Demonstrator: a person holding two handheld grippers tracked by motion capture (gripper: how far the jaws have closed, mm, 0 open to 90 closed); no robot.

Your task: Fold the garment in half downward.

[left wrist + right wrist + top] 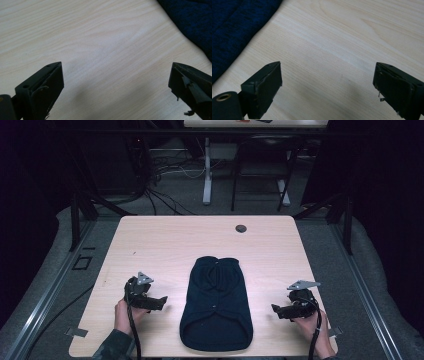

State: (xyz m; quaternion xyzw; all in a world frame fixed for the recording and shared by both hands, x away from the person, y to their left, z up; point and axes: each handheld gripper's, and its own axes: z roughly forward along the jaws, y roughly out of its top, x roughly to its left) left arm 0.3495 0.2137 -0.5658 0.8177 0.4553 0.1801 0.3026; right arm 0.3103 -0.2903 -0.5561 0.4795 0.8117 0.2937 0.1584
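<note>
The near hem of the dark blue garment (216,306) lies closest to the camera in the high view, almost at the near edge of the light wooden table (165,240); the garment rests flat at the table's centre, its narrower end pointing far, with small buttons along its middle. The left gripper (159,302) sits on the table to the left of the garment, and the right gripper (278,310) sits to the right, each held in a hand and each well short of the cloth. Both jaw pairs stand wide apart and hold nothing; each gripper view shows bare wood between the jaws, with the garment edge (190,22) at the upper right of the left gripper view and at the upper left (234,32) of the right gripper view. The step in hand appears to be the approach for a two-sided grasp. Bring each gripper inward to the nearest side edge, slide the lower jaw under the fabric, and close on one layer set only; uneven grips would likely skew any fold. A small dark round cap (241,228) sits far on the table. No brand, label or legible writing is visible.
</note>
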